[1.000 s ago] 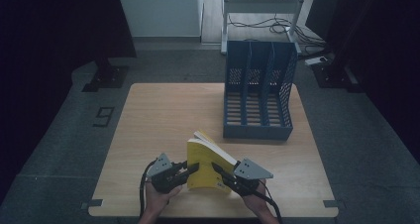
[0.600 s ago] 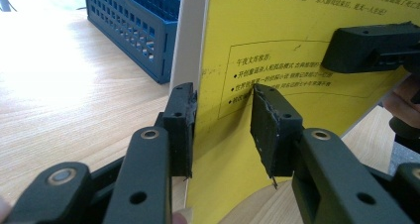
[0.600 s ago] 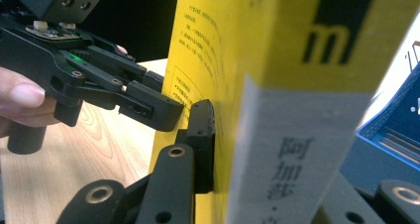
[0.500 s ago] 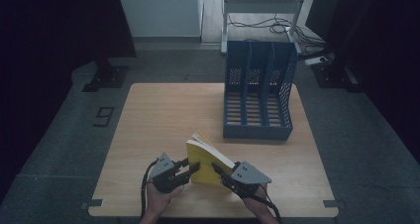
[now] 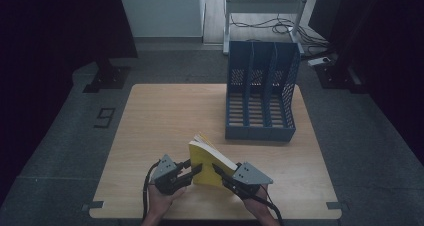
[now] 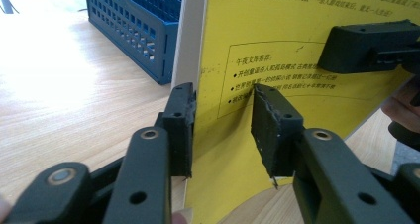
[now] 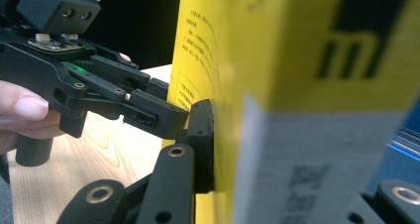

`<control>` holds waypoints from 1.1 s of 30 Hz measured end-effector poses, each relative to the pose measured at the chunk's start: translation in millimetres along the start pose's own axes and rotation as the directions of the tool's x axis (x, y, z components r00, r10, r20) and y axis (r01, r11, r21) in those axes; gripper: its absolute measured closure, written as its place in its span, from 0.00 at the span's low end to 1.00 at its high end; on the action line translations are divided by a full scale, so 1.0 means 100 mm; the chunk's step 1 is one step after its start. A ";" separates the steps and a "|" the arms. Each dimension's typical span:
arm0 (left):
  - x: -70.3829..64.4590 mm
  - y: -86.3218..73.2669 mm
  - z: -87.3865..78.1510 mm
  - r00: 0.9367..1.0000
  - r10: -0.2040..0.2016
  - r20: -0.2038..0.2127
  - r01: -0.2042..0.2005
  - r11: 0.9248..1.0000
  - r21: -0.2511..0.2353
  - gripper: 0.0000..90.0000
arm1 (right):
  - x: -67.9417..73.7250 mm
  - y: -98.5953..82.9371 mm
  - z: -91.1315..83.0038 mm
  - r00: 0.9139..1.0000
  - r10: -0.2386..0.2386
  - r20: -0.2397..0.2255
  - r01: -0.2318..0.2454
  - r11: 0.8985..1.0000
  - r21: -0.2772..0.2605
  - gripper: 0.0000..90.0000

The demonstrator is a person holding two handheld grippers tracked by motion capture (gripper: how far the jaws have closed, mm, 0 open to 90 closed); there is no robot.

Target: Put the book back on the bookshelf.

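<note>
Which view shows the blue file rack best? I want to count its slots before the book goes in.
The high view: the whole blue file rack stands upright on the table, its three slots visible from above. The left gripper view catches just one perforated lower corner behind the yellow book. The right gripper view gives a blurred blue sliver.

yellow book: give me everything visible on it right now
The yellow book is a paperback with a glossy yellow cover, pale page edges and black printed text, including a boxed block of lines. It stands upright, slightly tilted, on the wooden table near its front edge, in front of the blue file rack and apart from it. The left gripper straddles its cover edge, one jaw against the page side. The right gripper presses a jaw on the cover; its spine end looks blurred there.
</note>
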State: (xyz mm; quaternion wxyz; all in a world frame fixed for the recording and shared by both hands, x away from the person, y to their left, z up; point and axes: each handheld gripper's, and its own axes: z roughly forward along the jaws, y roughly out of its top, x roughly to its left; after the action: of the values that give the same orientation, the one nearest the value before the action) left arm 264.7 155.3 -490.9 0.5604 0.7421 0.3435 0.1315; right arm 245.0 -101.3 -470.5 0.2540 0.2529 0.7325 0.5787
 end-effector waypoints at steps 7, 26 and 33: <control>0.04 0.01 -0.02 0.999 -0.023 -0.028 0.023 1.000 -0.019 0.55 | 0.00 0.01 -0.01 1.000 0.013 0.010 -0.013 1.000 -0.008 0.83; 0.08 -0.01 -0.02 0.997 -0.058 -0.040 0.058 0.998 0.000 0.53 | -0.12 0.10 -0.19 0.994 0.035 0.108 -0.030 0.998 -0.052 0.83; 0.09 -0.02 -0.01 0.997 -0.057 -0.043 0.058 0.998 0.014 0.53 | -0.14 0.11 -0.21 0.991 0.037 0.130 -0.030 0.998 -0.056 0.83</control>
State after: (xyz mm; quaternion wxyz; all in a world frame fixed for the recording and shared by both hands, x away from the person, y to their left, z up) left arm 270.2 162.1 -494.2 0.5510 0.7331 0.3775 0.1284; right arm 241.9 -123.6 -454.0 0.2985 0.2960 0.6940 0.5845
